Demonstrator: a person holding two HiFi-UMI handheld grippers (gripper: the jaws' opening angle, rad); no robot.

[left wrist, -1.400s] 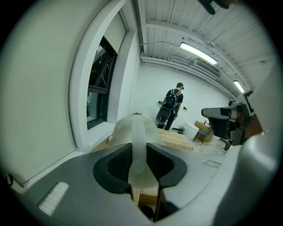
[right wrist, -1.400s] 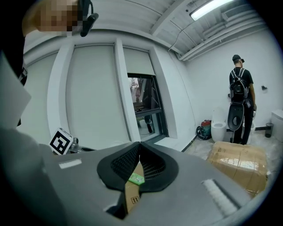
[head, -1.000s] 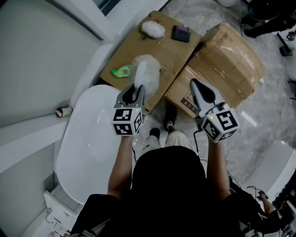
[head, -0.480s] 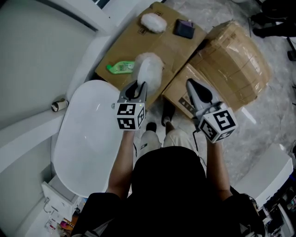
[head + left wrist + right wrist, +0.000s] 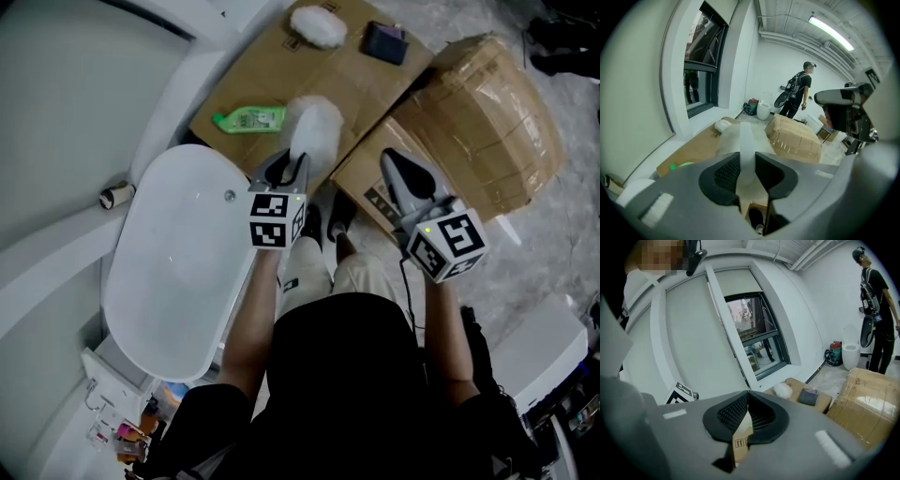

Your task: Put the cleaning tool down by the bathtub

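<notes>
My left gripper [image 5: 294,165] is shut on the pale handle [image 5: 746,157] of a fluffy white cleaning tool [image 5: 317,131]. Its head hangs over the edge of a flat cardboard box [image 5: 281,80], just past the white bathtub [image 5: 178,262] at the left. In the left gripper view the handle runs up between the jaws to the fluffy head [image 5: 733,140]. My right gripper [image 5: 397,171] is held over a taped cardboard box [image 5: 473,122], its jaws shut with nothing between them [image 5: 748,392].
On the flat box lie a green bottle [image 5: 246,119], a second white fluffy pad [image 5: 318,25] and a dark pouch [image 5: 385,41]. A roll [image 5: 114,196] sits on the ledge left of the tub. A person [image 5: 799,89] stands far off.
The view has shifted so tub and boxes sit a little higher and further right. Both grippers keep their hold and stay roughly where they were over the boxes.
</notes>
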